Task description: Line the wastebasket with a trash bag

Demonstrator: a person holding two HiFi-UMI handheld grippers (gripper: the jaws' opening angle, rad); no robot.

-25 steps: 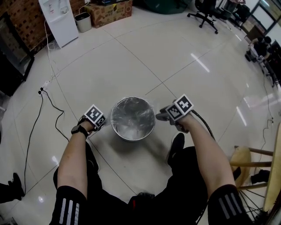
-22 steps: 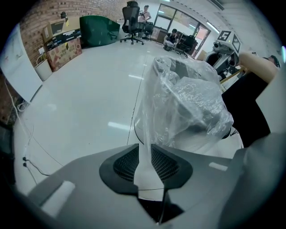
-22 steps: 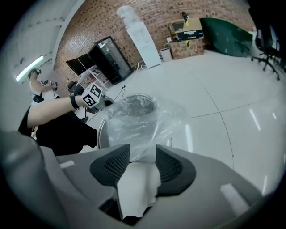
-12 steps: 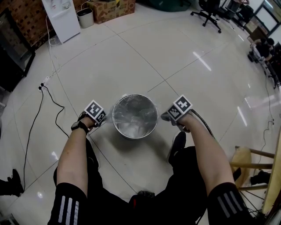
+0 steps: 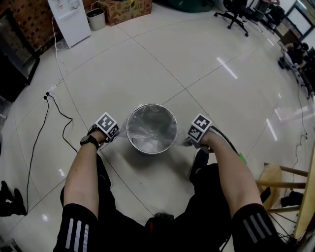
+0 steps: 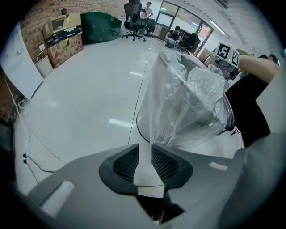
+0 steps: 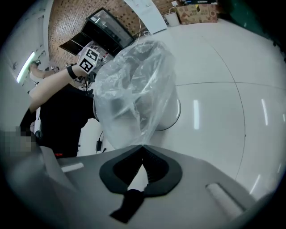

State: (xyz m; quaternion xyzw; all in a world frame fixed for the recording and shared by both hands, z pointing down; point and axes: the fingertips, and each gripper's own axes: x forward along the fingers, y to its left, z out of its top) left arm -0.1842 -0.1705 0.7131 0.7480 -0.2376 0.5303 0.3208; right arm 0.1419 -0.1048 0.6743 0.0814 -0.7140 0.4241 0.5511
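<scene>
A round metal wastebasket (image 5: 151, 129) stands on the floor between my knees, with a clear trash bag (image 5: 147, 133) inside it. My left gripper (image 5: 115, 134) is at the basket's left rim, shut on a bunched white strip of the trash bag (image 6: 187, 98). In the left gripper view that strip runs up out of my left gripper (image 6: 145, 152). At the right rim my right gripper (image 5: 189, 141) is shut on the bag's film. The trash bag (image 7: 134, 89) narrows to a point at the tips of my right gripper (image 7: 142, 147). The film is stretched over the wastebasket (image 7: 172, 114) there.
A black cable (image 5: 55, 107) trails across the tiles at the left. A white dispenser (image 5: 69, 19), a small bin (image 5: 94, 18) and a cardboard box (image 5: 125, 10) stand at the back. An office chair (image 5: 235, 15) is far right, a wooden stool (image 5: 275, 182) near my right.
My right gripper has come down beside the basket's right rim and closed on the bag film, which now stretches out over that rim. The left gripper has stayed put.
</scene>
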